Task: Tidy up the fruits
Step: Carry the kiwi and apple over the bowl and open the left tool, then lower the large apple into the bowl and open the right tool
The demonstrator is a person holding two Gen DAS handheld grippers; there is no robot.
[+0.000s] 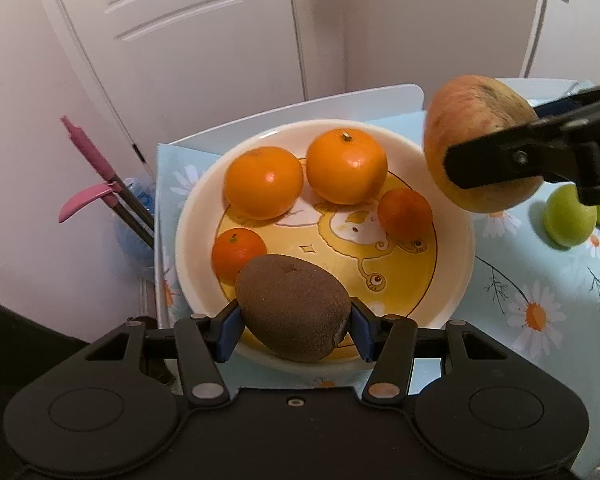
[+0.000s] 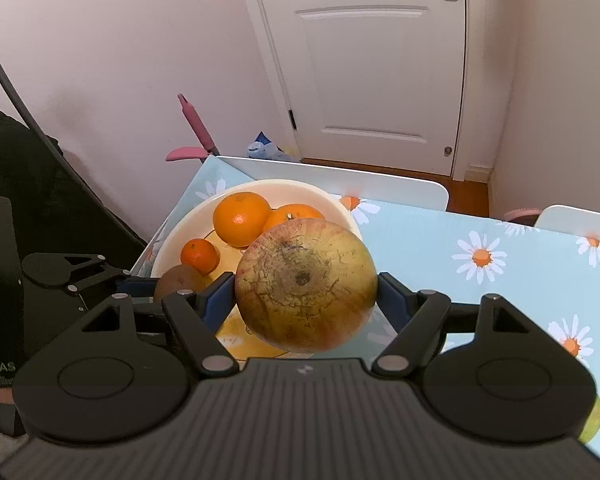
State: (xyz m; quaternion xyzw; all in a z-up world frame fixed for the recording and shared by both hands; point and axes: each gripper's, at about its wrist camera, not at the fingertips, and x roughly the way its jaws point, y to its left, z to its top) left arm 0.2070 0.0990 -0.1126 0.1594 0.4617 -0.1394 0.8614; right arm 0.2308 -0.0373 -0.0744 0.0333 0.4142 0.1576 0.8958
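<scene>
A cream and yellow plate [image 1: 452, 216] on the daisy tablecloth holds two large oranges [image 1: 264, 182] [image 1: 346, 166] and two small tangerines [image 1: 238, 254] [image 1: 404, 214]. My left gripper [image 1: 294, 330] is shut on a brown kiwi [image 1: 292, 306] over the plate's near rim. My right gripper [image 2: 306, 294] is shut on a red-yellow apple [image 2: 306, 284] and holds it in the air at the plate's right side; the apple also shows in the left wrist view [image 1: 476, 128]. The plate [image 2: 180, 224] and the kiwi [image 2: 178, 280] show in the right wrist view.
Two green fruits [image 1: 570, 218] lie on the tablecloth [image 1: 532, 280] right of the plate. A white chair back [image 2: 340, 180] stands behind the table's far edge. Pink-handled tools [image 1: 92, 172] lean by the wall at left. A white door [image 2: 380, 60] is behind.
</scene>
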